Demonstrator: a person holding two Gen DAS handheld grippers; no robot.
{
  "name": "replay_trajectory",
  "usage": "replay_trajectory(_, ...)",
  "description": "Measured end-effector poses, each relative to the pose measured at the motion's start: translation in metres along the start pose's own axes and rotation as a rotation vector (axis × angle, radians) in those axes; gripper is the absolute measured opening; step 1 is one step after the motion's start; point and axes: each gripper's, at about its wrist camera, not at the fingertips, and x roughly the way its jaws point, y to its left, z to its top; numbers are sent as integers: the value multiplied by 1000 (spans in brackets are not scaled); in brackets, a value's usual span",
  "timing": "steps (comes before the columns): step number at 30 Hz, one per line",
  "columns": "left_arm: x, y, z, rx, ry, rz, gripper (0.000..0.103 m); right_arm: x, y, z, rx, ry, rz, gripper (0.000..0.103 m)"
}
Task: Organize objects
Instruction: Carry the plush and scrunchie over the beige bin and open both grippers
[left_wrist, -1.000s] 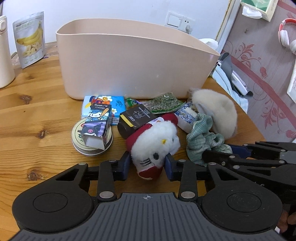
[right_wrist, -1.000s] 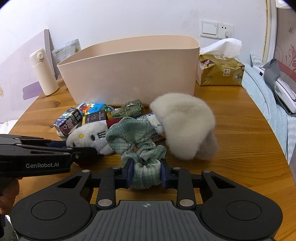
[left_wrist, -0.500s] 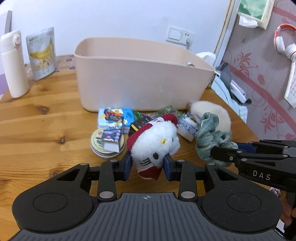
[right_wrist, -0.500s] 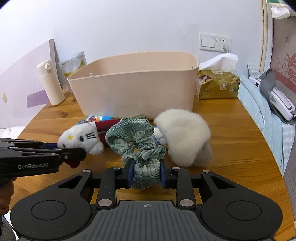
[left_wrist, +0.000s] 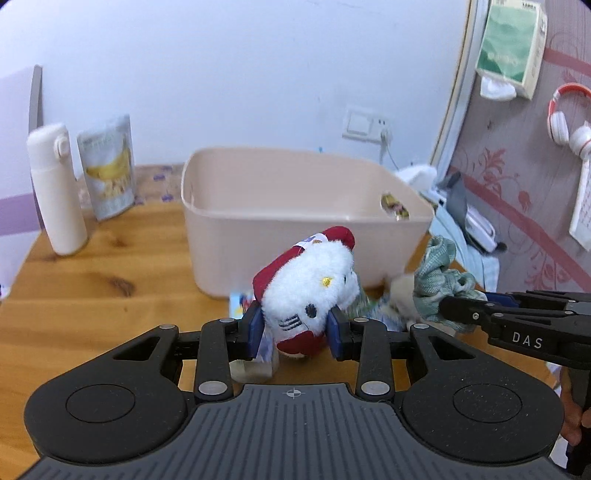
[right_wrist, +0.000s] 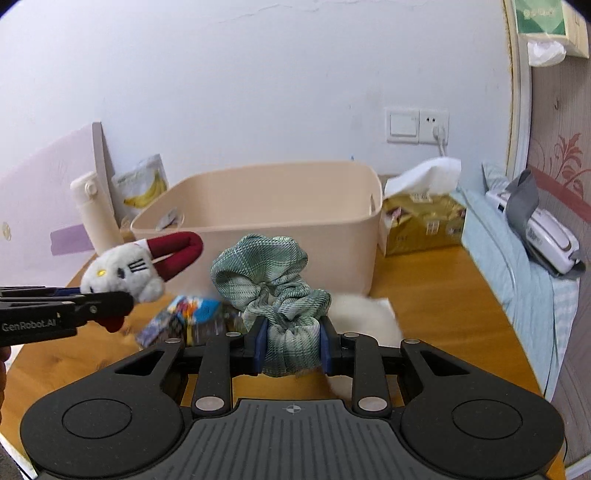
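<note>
My left gripper (left_wrist: 295, 328) is shut on a white plush cat with a red bow (left_wrist: 310, 284), held above the wooden table in front of the beige plastic bin (left_wrist: 295, 218). The right wrist view shows the same plush cat (right_wrist: 125, 273) at the left in the left gripper (right_wrist: 110, 306). Shut on a green plaid scrunchie (right_wrist: 280, 288), my right gripper (right_wrist: 291, 347) also hangs above the table before the bin (right_wrist: 266, 218). Seen from the left wrist, the scrunchie (left_wrist: 439, 280) sits at the right in the right gripper (left_wrist: 454, 310).
Small boxes and packets (right_wrist: 188, 317) and a white fluffy item (right_wrist: 365, 317) lie on the table (right_wrist: 443, 295) below. A white bottle (left_wrist: 55, 192) and a banana snack bag (left_wrist: 109, 170) stand left of the bin. A tissue pack (right_wrist: 421, 218) stands to its right, with a bed beyond.
Both grippers have risen from the table with the plush cat and the scrunchie. The inside of the bin has come into view.
</note>
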Motion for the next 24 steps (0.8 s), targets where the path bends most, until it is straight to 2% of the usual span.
replay_trajectory(11,4,17,45,-24,-82,43,35,9,-5,38,12,-63,-39,27)
replay_trajectory(24,42,25,77,12,-86,107,36,45,1,80,-31,-92,-58,27)
